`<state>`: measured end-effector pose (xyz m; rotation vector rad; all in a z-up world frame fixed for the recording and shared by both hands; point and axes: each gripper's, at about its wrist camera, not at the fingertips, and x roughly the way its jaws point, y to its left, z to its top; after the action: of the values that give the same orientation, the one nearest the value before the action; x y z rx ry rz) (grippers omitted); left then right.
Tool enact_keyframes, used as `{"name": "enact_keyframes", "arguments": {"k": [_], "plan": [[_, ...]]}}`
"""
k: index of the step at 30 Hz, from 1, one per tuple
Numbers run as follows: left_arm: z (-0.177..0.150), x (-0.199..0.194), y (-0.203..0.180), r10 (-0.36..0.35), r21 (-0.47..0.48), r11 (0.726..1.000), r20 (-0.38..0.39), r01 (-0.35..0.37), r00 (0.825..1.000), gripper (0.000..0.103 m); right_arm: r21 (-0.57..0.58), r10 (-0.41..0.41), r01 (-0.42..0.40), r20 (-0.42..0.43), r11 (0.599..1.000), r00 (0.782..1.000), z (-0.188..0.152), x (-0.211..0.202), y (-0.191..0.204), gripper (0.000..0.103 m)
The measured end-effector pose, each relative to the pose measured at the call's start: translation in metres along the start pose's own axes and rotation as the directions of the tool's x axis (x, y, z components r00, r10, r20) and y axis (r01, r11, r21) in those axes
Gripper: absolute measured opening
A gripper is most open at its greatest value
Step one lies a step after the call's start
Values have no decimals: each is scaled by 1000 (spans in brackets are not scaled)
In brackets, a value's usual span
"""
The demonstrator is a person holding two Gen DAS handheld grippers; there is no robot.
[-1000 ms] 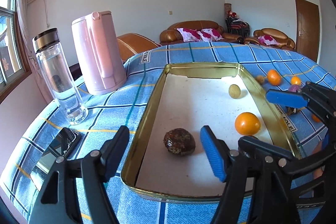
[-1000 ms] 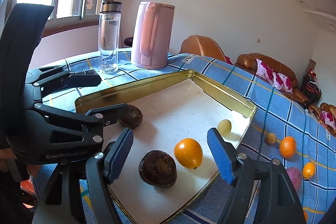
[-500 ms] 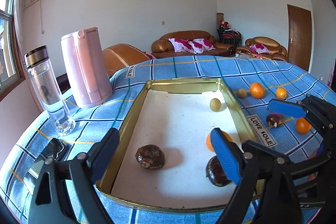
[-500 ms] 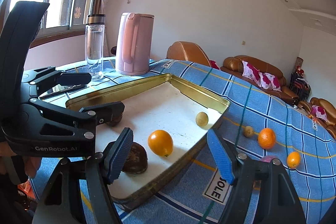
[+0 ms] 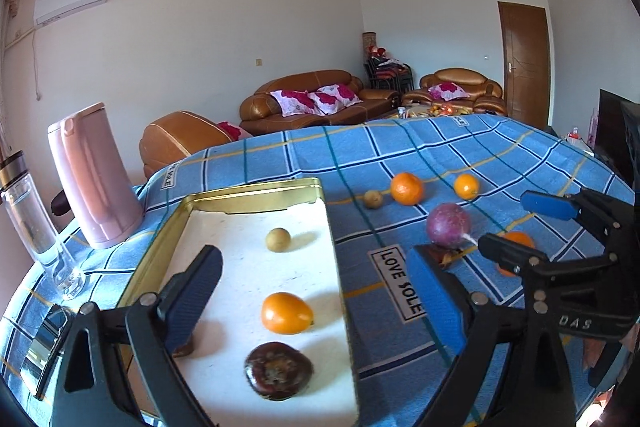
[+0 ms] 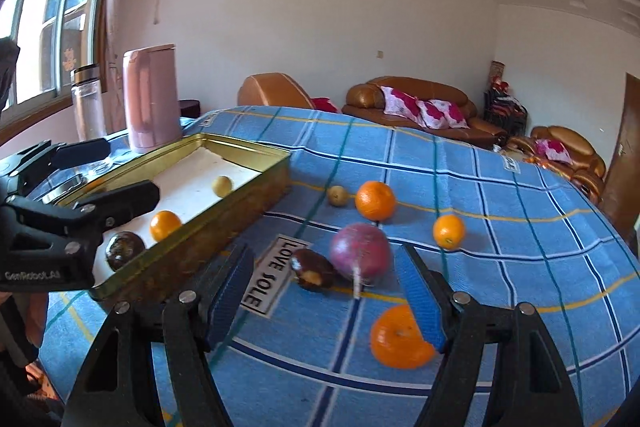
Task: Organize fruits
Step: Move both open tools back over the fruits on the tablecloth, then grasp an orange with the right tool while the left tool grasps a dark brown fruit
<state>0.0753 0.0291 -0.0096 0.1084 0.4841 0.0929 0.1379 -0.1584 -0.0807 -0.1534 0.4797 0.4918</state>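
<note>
— Nearest first?
— Right gripper [image 6: 326, 291] gapes wide, empty; left gripper [image 5: 316, 295] likewise. An orange [image 6: 400, 337] lies just beside one pad.
— Beyond?
— Dark fruit [image 6: 310, 269] touching purple fruit [image 6: 362, 253], outside the tray [image 6: 224, 227].
— Handling?
— Probably light, round, apt to roll; grip the purple one across its middle, gently.

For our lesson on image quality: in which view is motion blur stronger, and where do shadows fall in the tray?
Right wrist view: clearly blurred, the purple fruit and nearest orange smeared. Left wrist view: sharper; in the gold tray the orange casts a soft shadow to its right. Both views: fisheye bending at the edges.
</note>
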Motion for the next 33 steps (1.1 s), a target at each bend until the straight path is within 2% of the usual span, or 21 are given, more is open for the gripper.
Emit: {"name": "enact_keyframes", "arguments": {"k": [5, 13, 17, 20, 22, 23, 25, 33], "plan": [[6, 16, -32, -55, 43, 997, -36, 56, 998, 95, 103, -67, 74, -68, 992, 995, -3, 8, -36, 74], [5, 46, -59, -135, 38, 989, -143, 141, 981, 95, 139, -20, 47, -187, 989, 982, -13, 21, -54, 74], [1, 52, -62, -118, 47, 991, -156, 127, 981, 95, 132, 13, 18, -233, 991, 972, -15, 29, -53, 74], [0, 54, -59, -115, 36, 992, -162, 122, 980, 95, 122, 38, -4, -272, 992, 961, -18, 37, -50, 68], [1, 55, -59, -117, 35, 992, -166, 124, 979, 95, 121, 54, -19, -295, 992, 954, -19, 41, -49, 58], [1, 56, -60, -118, 40, 991, -166, 127, 979, 95, 122, 59, -23, -308, 992, 950, -20, 43, -48, 57], [1, 58, -64, -118, 54, 990, -170, 129, 978, 94, 123, 73, -36, -310, 992, 948, -20, 44, -47, 49], [3, 79, -73, -178, 38, 981, -243, 192, 954, 78, 112, 6, 26, -275, 993, 961, -16, 38, -54, 48]]}}
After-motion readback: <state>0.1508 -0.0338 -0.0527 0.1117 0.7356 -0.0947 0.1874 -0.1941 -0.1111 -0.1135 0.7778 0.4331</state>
